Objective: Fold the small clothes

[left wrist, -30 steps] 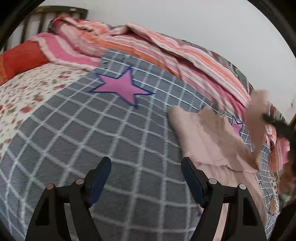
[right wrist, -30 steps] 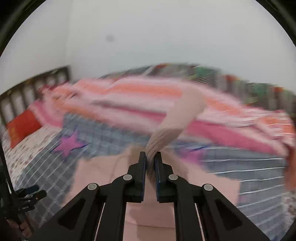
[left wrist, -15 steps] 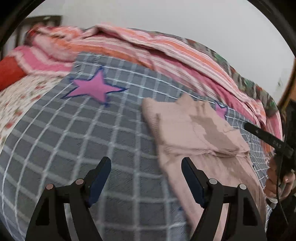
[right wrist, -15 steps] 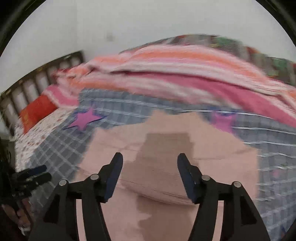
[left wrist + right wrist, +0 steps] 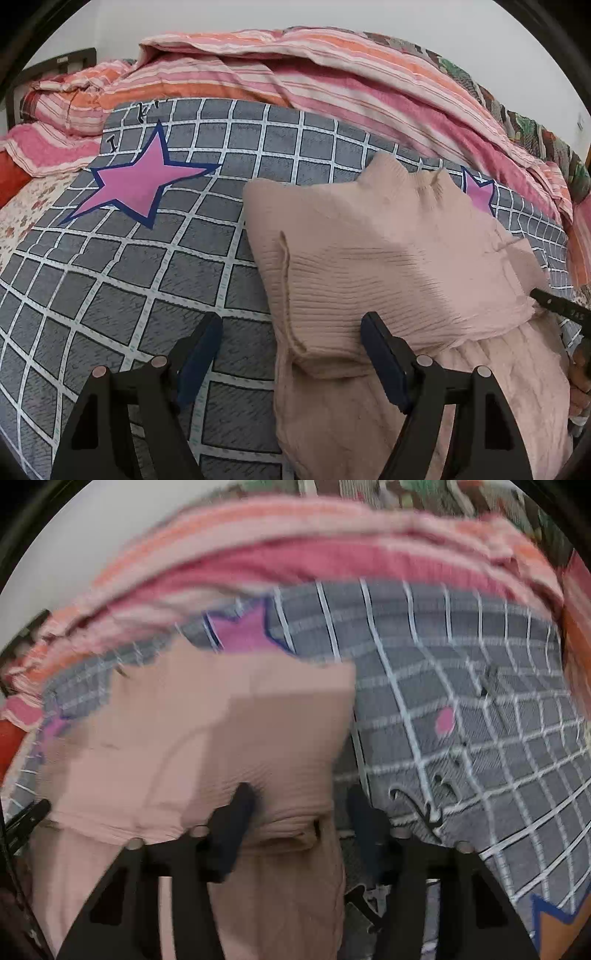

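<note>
A small pale pink ribbed knit garment (image 5: 388, 266) lies on the grey checked bedspread (image 5: 129, 280), with both sleeves folded in over its body. My left gripper (image 5: 291, 336) is open and empty, low over the garment's left edge. My right gripper (image 5: 299, 812) is open and empty, straddling the garment's right edge (image 5: 207, 746) in a blurred view. The right gripper's tip (image 5: 554, 302) shows at the garment's right side in the left wrist view.
A striped pink and orange quilt (image 5: 332, 70) is heaped along the far side of the bed. The bedspread has pink stars (image 5: 136, 181). A floral sheet (image 5: 22, 206) and a dark headboard (image 5: 48, 66) lie at the left.
My right gripper let go of the sleeve it held, opened, and swung right and down to the garment's right edge. My left gripper moved right, closer to the garment's left edge.
</note>
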Tool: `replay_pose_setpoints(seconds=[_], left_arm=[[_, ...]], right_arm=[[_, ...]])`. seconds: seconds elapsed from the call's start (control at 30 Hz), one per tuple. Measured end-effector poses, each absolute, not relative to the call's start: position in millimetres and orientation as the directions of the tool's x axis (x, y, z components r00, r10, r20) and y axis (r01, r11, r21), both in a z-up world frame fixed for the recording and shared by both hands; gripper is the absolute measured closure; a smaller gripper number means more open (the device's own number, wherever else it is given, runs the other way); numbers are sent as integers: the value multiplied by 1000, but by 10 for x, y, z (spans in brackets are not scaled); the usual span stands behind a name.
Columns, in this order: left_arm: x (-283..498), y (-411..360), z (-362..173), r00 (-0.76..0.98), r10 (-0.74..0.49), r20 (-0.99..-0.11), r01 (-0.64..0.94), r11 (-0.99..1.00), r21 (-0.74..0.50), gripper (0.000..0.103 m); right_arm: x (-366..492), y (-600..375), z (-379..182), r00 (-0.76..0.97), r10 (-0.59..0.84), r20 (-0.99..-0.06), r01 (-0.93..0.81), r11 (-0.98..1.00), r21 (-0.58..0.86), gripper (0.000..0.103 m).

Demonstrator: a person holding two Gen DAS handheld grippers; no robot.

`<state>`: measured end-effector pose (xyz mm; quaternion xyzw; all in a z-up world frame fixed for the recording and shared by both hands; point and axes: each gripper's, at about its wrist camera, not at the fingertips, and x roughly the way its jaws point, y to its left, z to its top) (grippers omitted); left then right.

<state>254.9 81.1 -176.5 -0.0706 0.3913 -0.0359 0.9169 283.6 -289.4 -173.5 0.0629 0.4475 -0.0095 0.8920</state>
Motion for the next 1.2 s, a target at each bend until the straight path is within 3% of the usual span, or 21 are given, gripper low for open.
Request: replay_pose_setpoints(seconds=[0.23, 1.2], left_arm=[[2572, 755, -1793, 689, -85, -720, -11, 992, -127, 24], [2625, 754, -1815, 680, -98, -726, -4, 991, -137, 22]], right_arm=[[2787, -2803, -1827, 624, -31, -781, 81, 996, 26, 57], [2790, -2850, -1850, 635, -11, -773, 102, 992, 70, 50]])
